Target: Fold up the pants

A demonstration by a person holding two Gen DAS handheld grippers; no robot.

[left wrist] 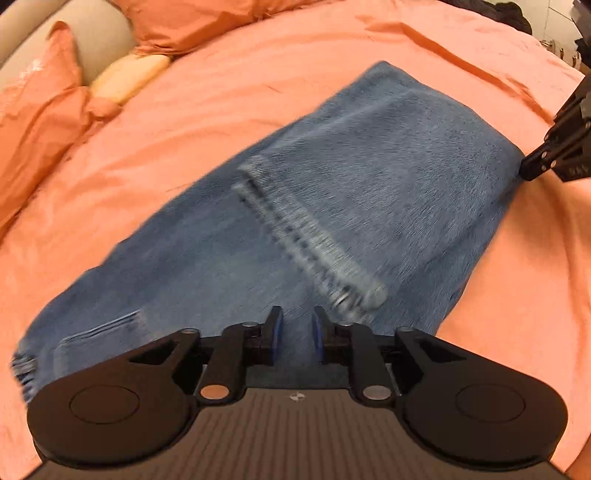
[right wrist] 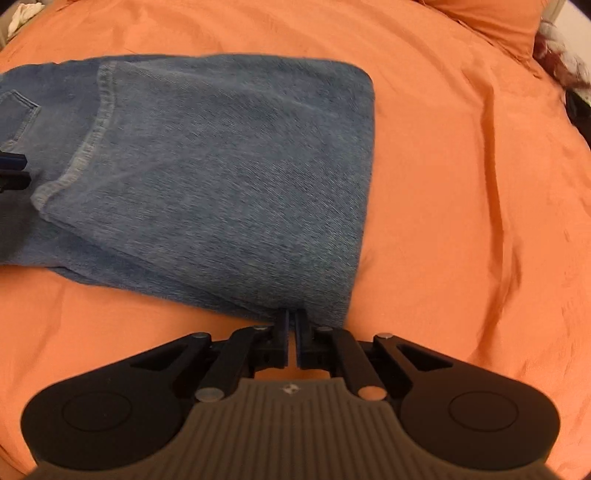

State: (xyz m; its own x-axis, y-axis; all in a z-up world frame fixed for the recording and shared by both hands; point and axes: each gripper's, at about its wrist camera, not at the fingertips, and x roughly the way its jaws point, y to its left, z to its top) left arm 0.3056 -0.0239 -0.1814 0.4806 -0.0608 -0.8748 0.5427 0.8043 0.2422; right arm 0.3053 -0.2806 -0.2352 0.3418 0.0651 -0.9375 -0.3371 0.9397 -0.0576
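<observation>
Blue jeans (left wrist: 332, 192) lie folded on an orange bed sheet (left wrist: 221, 92), the leg hems laid over the upper part. My left gripper (left wrist: 297, 325) hovers over the near edge of the jeans with its jaws apart and nothing between them. My right gripper (right wrist: 295, 321) is nearly closed, pinching the near folded edge of the jeans (right wrist: 229, 166). The right gripper shows at the right edge of the left wrist view (left wrist: 532, 168), at the jeans' side. The left gripper's fingertips (right wrist: 14, 162) show at the left edge of the right wrist view.
Orange pillows (left wrist: 48, 110) and a beige headboard (left wrist: 96, 40) are at the far left of the left wrist view. Another pillow (right wrist: 491, 18) is at the far right of the right wrist view. Dark items (left wrist: 509, 14) lie past the bed's edge.
</observation>
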